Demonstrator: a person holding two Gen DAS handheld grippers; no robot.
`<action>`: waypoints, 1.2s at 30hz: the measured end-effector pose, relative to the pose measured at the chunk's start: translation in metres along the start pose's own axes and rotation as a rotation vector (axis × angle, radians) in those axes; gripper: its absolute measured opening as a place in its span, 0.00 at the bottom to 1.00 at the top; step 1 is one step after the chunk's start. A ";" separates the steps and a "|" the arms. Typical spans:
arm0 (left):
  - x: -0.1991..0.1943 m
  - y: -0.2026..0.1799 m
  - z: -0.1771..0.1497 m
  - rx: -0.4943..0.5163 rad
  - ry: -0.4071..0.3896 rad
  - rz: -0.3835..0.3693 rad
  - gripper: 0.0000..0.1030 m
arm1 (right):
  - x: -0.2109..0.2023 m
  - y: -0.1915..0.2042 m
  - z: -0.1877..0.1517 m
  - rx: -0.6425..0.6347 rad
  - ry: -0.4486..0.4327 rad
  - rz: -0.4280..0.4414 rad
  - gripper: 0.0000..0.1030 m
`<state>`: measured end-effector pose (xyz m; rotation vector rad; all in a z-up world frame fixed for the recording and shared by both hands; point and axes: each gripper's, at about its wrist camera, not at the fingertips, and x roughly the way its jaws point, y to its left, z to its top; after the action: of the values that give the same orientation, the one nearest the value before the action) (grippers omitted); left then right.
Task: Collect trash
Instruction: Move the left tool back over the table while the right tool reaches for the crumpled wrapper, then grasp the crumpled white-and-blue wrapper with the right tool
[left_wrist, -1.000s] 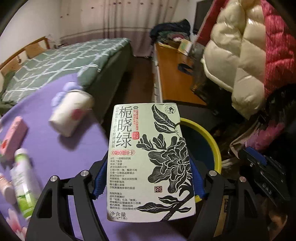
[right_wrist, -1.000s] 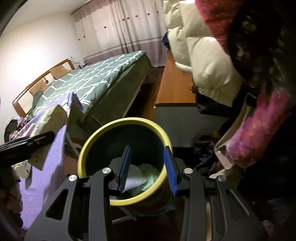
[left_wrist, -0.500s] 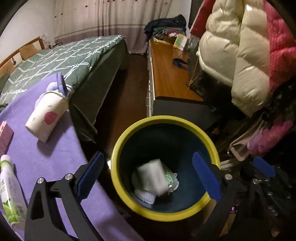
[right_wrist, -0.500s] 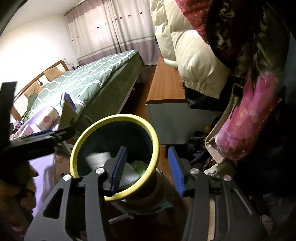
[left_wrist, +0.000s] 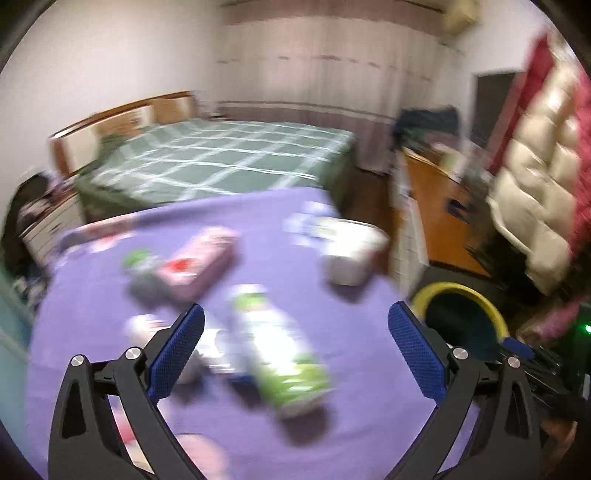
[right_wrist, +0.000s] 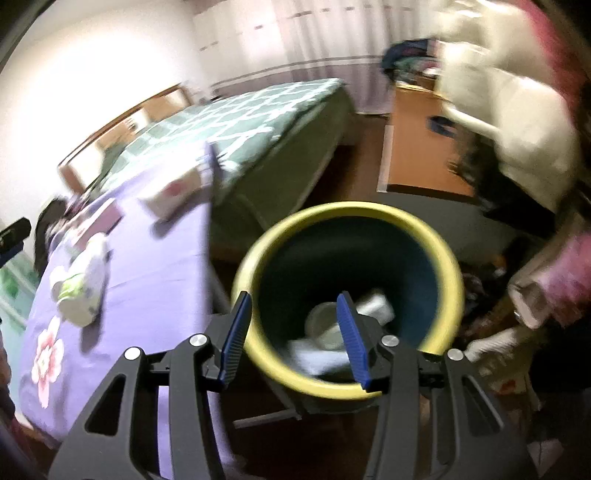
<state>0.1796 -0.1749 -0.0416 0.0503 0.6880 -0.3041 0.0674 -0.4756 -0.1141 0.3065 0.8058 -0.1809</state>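
My left gripper (left_wrist: 295, 350) is open and empty above the purple-clothed table (left_wrist: 110, 295). A white and green bottle (left_wrist: 277, 354) lies between its fingers, below them. A pink box (left_wrist: 199, 262) and a white paper pack (left_wrist: 351, 254) lie further back. The yellow-rimmed trash bin (left_wrist: 461, 317) stands right of the table. My right gripper (right_wrist: 293, 332) grips the bin's near rim (right_wrist: 332, 384), one finger outside and one inside. White trash (right_wrist: 325, 332) lies in the bin. Both views are blurred.
A green checked bed (left_wrist: 221, 162) stands behind the table. A wooden desk (left_wrist: 436, 206) and hanging puffy coats (left_wrist: 535, 184) are on the right. Small blurred items (left_wrist: 144, 325) lie on the left of the cloth. The table also shows in the right wrist view (right_wrist: 147, 277).
My left gripper let the green tea box fall into the bin, opened, and swung left from over the bin to over the table. My right gripper stayed on the bin's rim.
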 end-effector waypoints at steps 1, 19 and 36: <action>-0.004 0.023 -0.001 -0.029 -0.012 0.035 0.95 | 0.004 0.016 0.003 -0.030 0.005 0.015 0.45; 0.036 0.252 -0.031 -0.266 -0.051 0.353 0.95 | 0.033 0.252 0.031 -0.412 0.048 0.277 0.45; 0.064 0.279 -0.054 -0.317 0.002 0.356 0.95 | 0.075 0.319 -0.006 -0.662 0.144 0.221 0.34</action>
<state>0.2745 0.0822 -0.1393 -0.1282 0.7083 0.1482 0.2017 -0.1768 -0.1089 -0.2205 0.9206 0.3184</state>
